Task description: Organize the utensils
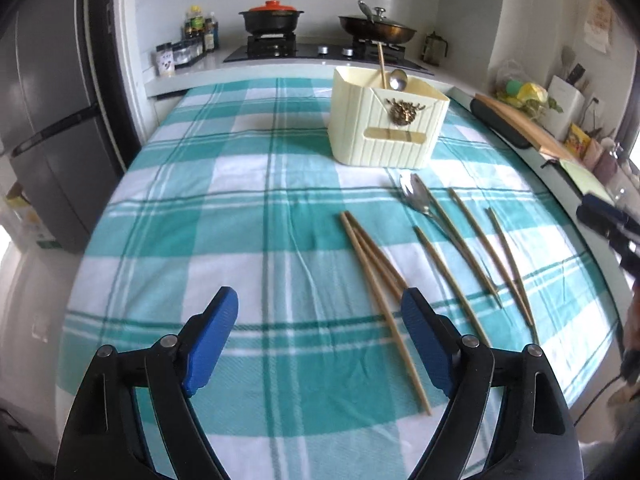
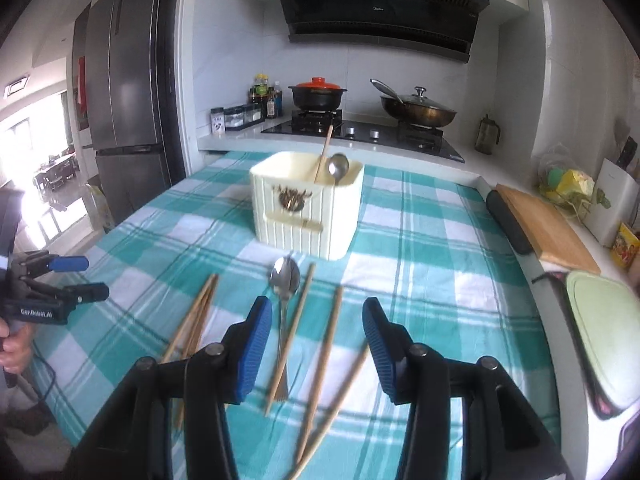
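A cream utensil holder [image 1: 384, 120] [image 2: 308, 208] stands on the teal checked tablecloth [image 1: 240, 216], with one chopstick and one spoon upright in it. In front of it lie a metal spoon [image 1: 416, 196] [image 2: 285, 276] and several loose wooden chopsticks [image 1: 376, 276] [image 2: 324, 344]. My left gripper [image 1: 320, 312] is open above the cloth; nothing is between its fingers, and a chopstick bundle lies by its right finger. It also shows at the left edge of the right wrist view [image 2: 96, 277]. My right gripper [image 2: 317, 308] is open above the spoon handle and chopsticks, gripping nothing.
Behind the table is a hob with a black pot [image 2: 318, 94] and a lidded wok [image 2: 418, 110], with spice jars [image 2: 240, 116] to the left. A fridge [image 2: 124, 92] stands at left. A wooden board [image 2: 548, 228] and a pale green tray [image 2: 600, 328] line the right edge.
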Action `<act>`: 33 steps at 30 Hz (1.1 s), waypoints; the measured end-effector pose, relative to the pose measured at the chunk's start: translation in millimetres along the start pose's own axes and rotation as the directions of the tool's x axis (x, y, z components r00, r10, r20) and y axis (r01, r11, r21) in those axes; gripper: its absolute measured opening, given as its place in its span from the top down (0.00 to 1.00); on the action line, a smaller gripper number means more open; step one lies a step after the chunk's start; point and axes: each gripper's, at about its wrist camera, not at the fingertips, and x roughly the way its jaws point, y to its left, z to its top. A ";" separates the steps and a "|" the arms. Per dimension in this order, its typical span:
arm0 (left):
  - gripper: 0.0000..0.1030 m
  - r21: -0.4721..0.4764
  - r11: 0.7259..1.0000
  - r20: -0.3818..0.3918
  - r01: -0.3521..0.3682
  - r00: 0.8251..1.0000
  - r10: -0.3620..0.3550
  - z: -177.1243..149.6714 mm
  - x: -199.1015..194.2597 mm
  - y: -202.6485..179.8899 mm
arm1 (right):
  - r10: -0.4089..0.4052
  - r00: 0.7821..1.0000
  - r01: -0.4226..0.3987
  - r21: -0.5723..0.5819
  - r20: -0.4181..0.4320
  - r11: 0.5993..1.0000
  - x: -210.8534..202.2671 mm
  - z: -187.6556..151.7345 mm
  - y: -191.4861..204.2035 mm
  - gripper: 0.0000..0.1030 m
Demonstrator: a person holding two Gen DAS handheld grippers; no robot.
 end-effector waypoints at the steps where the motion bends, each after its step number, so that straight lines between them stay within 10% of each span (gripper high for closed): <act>1: 0.18 -0.012 1.000 0.004 0.019 1.000 -0.019 -6.4 -2.2 -6.3 | -0.005 1.000 0.005 0.016 -0.008 1.000 -2.7 -13.8 2.9 0.53; 9: 0.14 0.052 0.998 0.079 0.021 0.997 -0.025 -38.9 -18.6 -50.3 | -0.042 0.999 0.042 -0.016 -0.007 0.999 -23.8 -76.1 27.4 0.53; 33: 0.11 -0.037 0.996 0.059 0.075 0.996 -0.073 -42.6 -15.7 -42.3 | -0.047 0.998 0.045 0.050 0.048 0.998 -27.3 -81.6 25.3 0.53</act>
